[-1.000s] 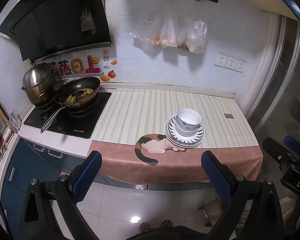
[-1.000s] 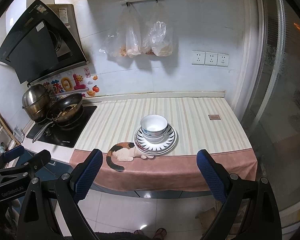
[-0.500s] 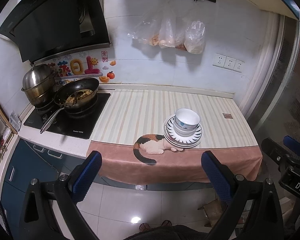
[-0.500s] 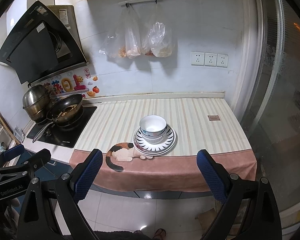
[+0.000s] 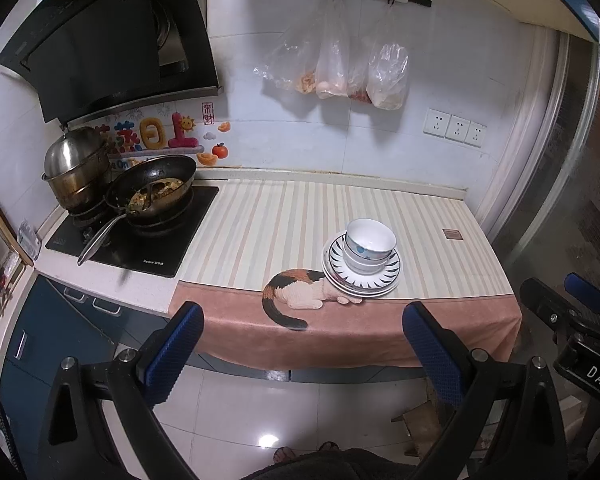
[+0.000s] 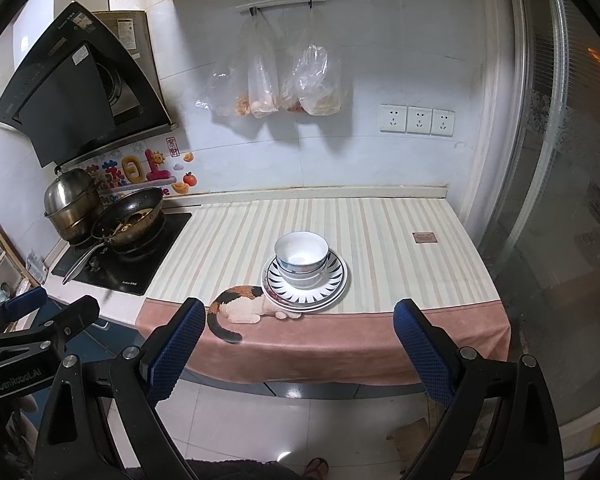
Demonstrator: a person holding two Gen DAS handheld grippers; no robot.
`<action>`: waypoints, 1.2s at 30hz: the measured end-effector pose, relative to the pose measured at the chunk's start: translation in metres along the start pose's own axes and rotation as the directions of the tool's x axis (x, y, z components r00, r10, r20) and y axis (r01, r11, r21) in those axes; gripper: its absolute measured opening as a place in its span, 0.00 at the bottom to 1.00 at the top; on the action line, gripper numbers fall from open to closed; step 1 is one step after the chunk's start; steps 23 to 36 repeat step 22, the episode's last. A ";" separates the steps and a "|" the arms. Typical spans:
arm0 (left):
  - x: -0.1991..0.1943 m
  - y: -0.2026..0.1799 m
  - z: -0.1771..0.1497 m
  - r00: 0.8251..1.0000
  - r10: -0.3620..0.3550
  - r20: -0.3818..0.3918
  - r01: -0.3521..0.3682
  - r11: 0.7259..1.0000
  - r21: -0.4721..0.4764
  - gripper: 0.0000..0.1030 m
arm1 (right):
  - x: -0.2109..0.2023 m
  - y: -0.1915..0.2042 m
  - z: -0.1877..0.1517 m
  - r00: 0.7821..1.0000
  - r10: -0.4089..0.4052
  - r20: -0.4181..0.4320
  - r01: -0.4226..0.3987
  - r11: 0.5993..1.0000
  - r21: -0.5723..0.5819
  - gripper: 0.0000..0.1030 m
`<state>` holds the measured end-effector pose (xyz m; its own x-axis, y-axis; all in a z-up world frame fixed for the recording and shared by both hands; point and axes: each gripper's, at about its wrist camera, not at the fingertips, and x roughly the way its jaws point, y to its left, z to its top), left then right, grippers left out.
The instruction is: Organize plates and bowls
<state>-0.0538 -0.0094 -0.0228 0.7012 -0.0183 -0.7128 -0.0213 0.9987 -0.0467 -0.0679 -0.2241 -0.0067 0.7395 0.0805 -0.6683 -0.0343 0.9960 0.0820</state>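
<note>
left wrist view: left gripper (image 5: 300, 344) held out over the floor short of the counter, blue-padded fingers (image 5: 175, 350) spread wide apart, nothing between them. straight ahead and a little right of centre, stacked bowls (image 5: 369, 245) nested on a pile of striped plates (image 5: 380, 280), near the front edge of the striped cloth (image 5: 268, 224). just left of the plates and touching their rim, a printed cat (image 5: 296, 294) on the cloth's pink border. far ahead to the left, a wok (image 5: 152, 190) with food on the black hob (image 5: 140, 236), a steel pot (image 5: 74, 170) beside it. at the far right edge, part of the right gripper (image 5: 572, 312), well apart from the stack.

right wrist view: right gripper (image 6: 298, 342) also back from the counter, fingers (image 6: 422, 354) wide open and empty. dead ahead between the fingers, beyond their tips, the bowls (image 6: 302, 256) on the plates (image 6: 328, 284). printed cat (image 6: 242, 304) ahead-left, against the plates' edge. wok (image 6: 130, 218) and pot (image 6: 70, 200) far left. plastic bags (image 6: 276, 84) hanging on the wall above. low at the left, the left gripper (image 6: 32, 320), state unreadable from here.
</note>
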 end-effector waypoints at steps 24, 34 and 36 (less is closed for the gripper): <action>-0.002 -0.012 -0.007 1.000 0.002 -0.003 -0.002 1.000 -0.021 0.99 | -0.001 -0.007 -0.001 1.000 0.004 -0.006 -0.004 1.000 -0.008 0.95; -0.002 -0.012 -0.007 1.000 0.002 -0.003 -0.002 1.000 -0.021 0.99 | -0.001 -0.007 -0.001 1.000 0.004 -0.006 -0.004 1.000 -0.008 0.95; -0.002 -0.012 -0.007 1.000 0.002 -0.003 -0.002 1.000 -0.021 0.99 | -0.001 -0.007 -0.001 1.000 0.004 -0.006 -0.004 1.000 -0.008 0.95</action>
